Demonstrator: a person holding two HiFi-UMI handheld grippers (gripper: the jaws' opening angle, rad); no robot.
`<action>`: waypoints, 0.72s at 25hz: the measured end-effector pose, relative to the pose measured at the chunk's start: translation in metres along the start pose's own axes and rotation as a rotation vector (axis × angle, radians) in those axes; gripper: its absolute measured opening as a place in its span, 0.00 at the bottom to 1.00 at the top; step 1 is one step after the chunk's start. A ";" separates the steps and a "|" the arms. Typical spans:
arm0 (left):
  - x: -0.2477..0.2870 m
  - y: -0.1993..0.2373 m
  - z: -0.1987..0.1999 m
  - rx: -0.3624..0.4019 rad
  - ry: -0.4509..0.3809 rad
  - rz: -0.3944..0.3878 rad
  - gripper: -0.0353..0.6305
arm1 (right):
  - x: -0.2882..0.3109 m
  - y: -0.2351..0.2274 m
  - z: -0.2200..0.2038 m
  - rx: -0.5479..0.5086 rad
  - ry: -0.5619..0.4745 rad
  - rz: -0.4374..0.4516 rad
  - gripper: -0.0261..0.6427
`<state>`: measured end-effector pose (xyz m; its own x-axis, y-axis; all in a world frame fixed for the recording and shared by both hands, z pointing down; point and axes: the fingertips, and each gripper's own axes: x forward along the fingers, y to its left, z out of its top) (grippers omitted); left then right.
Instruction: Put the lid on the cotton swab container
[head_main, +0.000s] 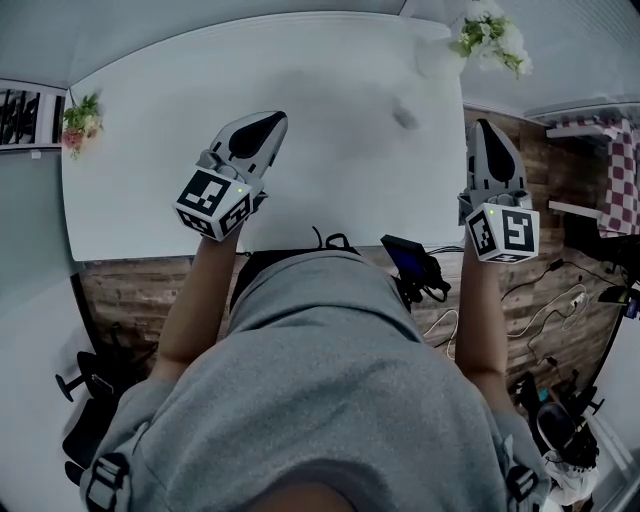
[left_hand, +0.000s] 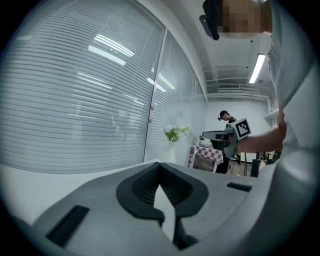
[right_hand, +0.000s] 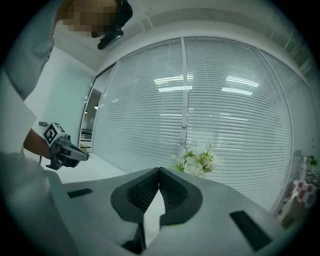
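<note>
Jaws closed, empty, on left hand-held gripper (head_main: 275, 120) and right hand-held gripper (head_main: 483, 125), small blurred object (head_main: 405, 118) between

A white worktop (head_main: 330, 80) stands before glass walls hung with horizontal blinds (right_hand: 225, 130). White flowers (right_hand: 196, 161) sit at its corner, a wood-plank floor (head_main: 125, 295) lies below, and a strip light (left_hand: 258, 68) glows overhead.

Head view steeply down over table (head_main: 330, 130); gripper views level, sharing flowers (right_hand: 196, 161)

Flowers (head_main: 490, 35) on table (head_main: 330, 120), far right corner
</note>
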<state>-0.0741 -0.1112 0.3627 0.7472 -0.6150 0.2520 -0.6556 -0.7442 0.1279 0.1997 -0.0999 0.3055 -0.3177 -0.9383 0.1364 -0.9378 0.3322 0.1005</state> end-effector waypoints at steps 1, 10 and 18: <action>-0.003 0.003 0.008 0.005 -0.017 0.012 0.06 | -0.003 -0.001 0.006 0.009 -0.015 -0.006 0.08; -0.025 0.013 0.061 0.023 -0.146 0.060 0.06 | -0.026 0.004 0.053 0.101 -0.125 -0.036 0.08; -0.029 0.009 0.070 0.033 -0.173 0.063 0.06 | -0.037 0.012 0.073 0.079 -0.175 -0.040 0.08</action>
<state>-0.0939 -0.1180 0.2896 0.7142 -0.6942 0.0897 -0.6999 -0.7091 0.0850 0.1904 -0.0678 0.2300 -0.2927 -0.9553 -0.0408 -0.9561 0.2919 0.0236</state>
